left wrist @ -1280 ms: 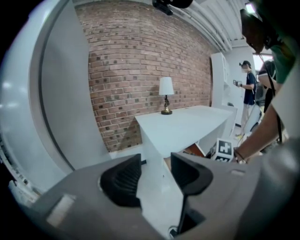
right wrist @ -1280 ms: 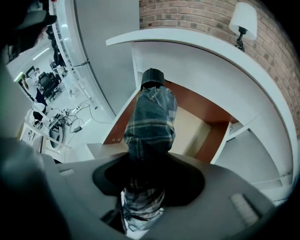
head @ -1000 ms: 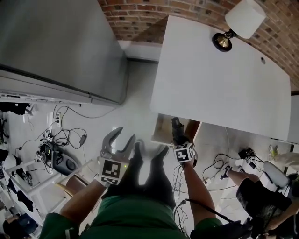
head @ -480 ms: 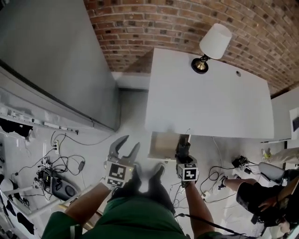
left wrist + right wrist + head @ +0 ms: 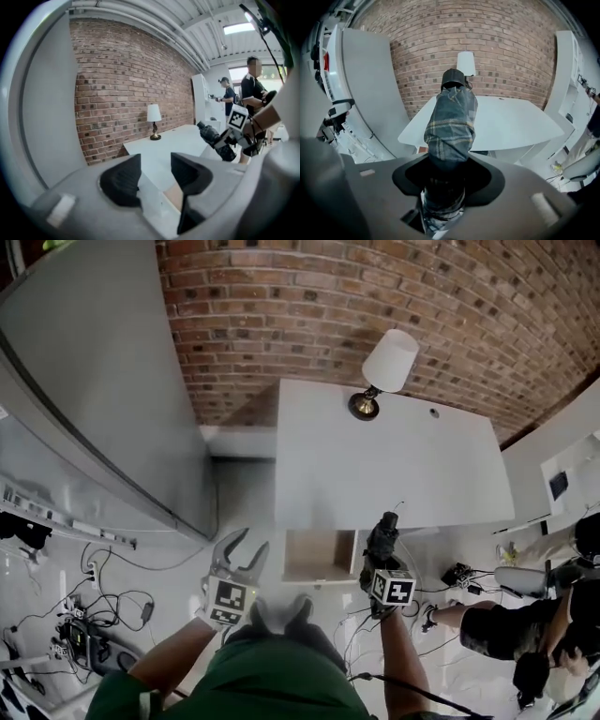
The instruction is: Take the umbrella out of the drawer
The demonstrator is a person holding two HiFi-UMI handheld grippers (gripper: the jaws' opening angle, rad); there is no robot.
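Fingers (image 5: pixel 412 177) of the right gripper (image 5: pixel 448 180) are closed round the umbrella (image 5: pixel 452 117), gripping it near its lower end; the pads press on the plaid fabric from both sides. We note the umbrella is folded, dark plaid with yellow lines, and its black far end points toward the lamp (image 5: pixel 465 63) in the right gripper view. In the head view it is out of the drawer (image 5: pixel 317 559), held in the air just right of it, over the front edge of the white bench (image 5: pixel 394 465). The drawer stands pulled out under that edge, and the part of its pale wood inside that we can see is bare. Left gripper (image 5: pixel 246 554): fingers (image 5: pixel 121 180) well apart, nothing between them; through the gap we see only the bench corner and the drawer. In the head view it hangs left of the drawer, apart from it, over the floor (image 5: pixel 244 493). The lamp stands at the far edge of the bench by the brick wall (image 5: pixel 375 296). Cables (image 5: pixel 103 606) lie on the floor at left. One person (image 5: pixel 497 629) is at the right edge of the head view.
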